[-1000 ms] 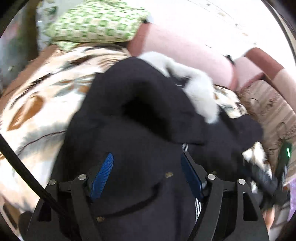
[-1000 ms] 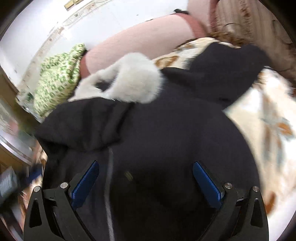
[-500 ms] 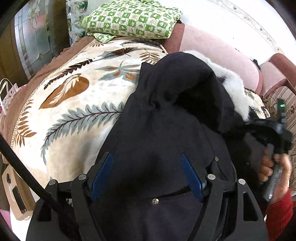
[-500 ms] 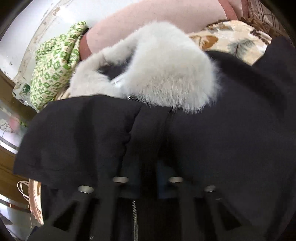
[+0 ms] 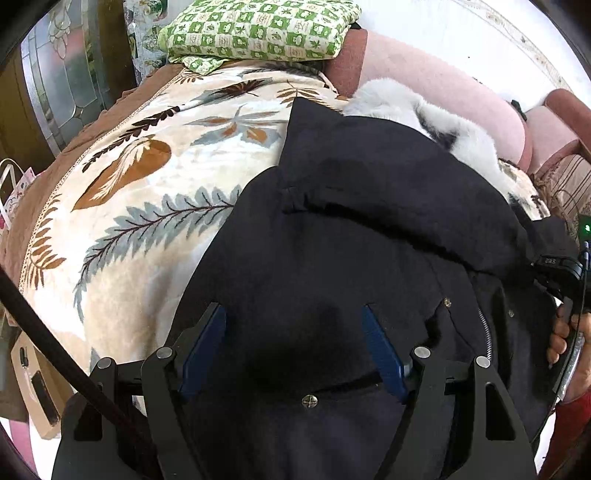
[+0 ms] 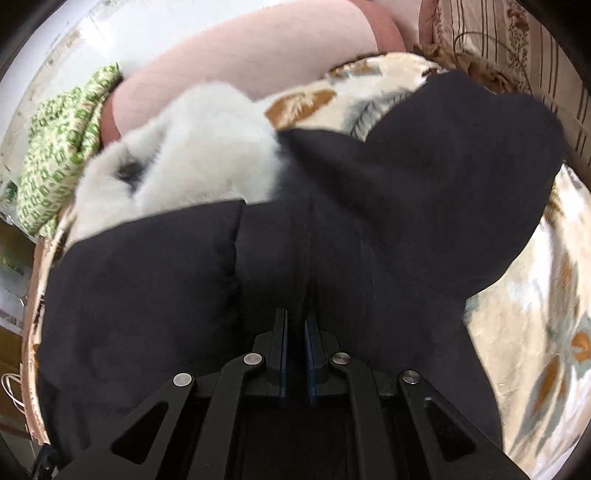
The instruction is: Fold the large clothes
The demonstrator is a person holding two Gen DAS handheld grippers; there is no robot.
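1. Since a second ago the right gripper (image 6: 295,328) has gone from wide apart to nearly together, its jaws having just been closing; a thin ridge of the black coat (image 6: 258,266) now runs between its blue pads, pinched there.
2. Over the same second both views have dropped closer to the coat, and the left view has sharpened from blur to a clear look at the bedding.
3. Nearest the left camera, the left gripper (image 5: 295,343) stands well apart, one blue pad on each side of a mound of black coat (image 5: 332,258) fabric; whether the pads press on the cloth cannot be told.
4. Just under that gripper a pocket edge with a metal snap shows, and a zipper runs down to its right.
5. At the right edge of the left view a hand (image 5: 561,339) in a red sleeve holds the handle of the other gripper, close against the coat's side.
6. Beyond both grippers the coat spreads across a leaf-patterned blanket (image 5: 147,206), one sleeve folded across the body.
7. A white fur collar (image 6: 184,155) lies at the coat's far end, touching the pink headboard cushion (image 5: 443,88).
8. Bare blanket lies to the left of the coat in the left view, and to the right in the right view.
9. Farthest off, a green checked pillow (image 5: 258,26) sits at the head of the bed.
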